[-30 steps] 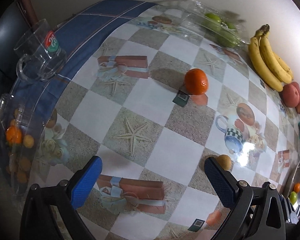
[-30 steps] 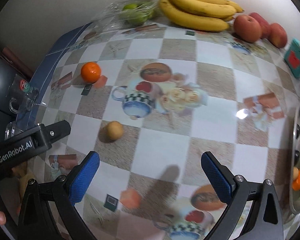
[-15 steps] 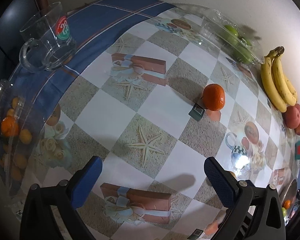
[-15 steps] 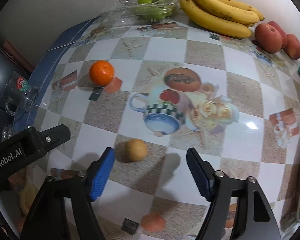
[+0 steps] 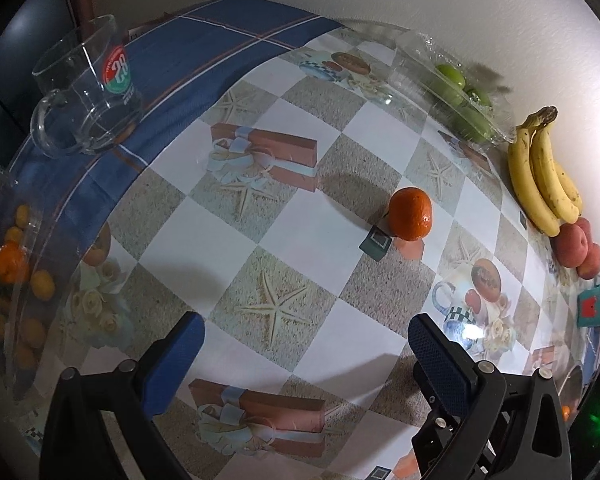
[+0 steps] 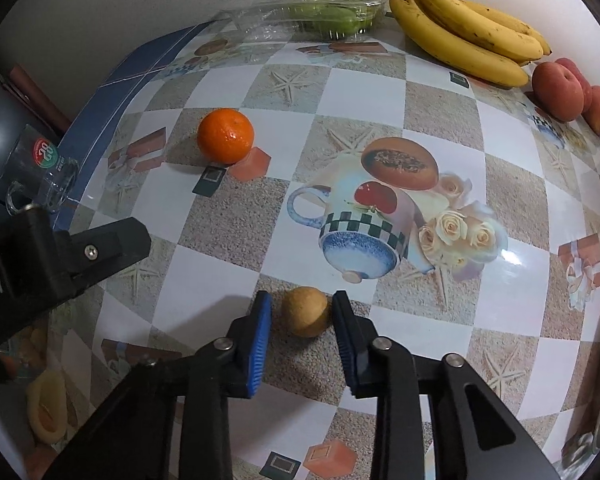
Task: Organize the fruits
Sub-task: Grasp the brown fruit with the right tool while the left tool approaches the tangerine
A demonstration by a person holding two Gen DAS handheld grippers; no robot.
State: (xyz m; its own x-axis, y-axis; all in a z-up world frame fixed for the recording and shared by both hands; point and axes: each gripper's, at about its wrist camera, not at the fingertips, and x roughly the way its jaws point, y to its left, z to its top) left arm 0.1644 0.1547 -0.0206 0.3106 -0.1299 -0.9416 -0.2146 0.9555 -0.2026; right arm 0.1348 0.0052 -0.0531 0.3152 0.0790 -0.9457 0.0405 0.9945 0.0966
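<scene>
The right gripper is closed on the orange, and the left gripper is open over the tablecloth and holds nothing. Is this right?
Not quite. The right wrist view shows the right gripper closed on the small tan fruit, not on the orange, which sits free on the tablecloth farther back. The rest is right: the left gripper is open over the tablecloth and holds nothing.

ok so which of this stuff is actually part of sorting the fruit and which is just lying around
Job: small tan fruit between the right gripper pads, orange, bananas, peaches, boxed green fruit, tub of small citrus.
Lying about: glass mug, teal box.
</scene>
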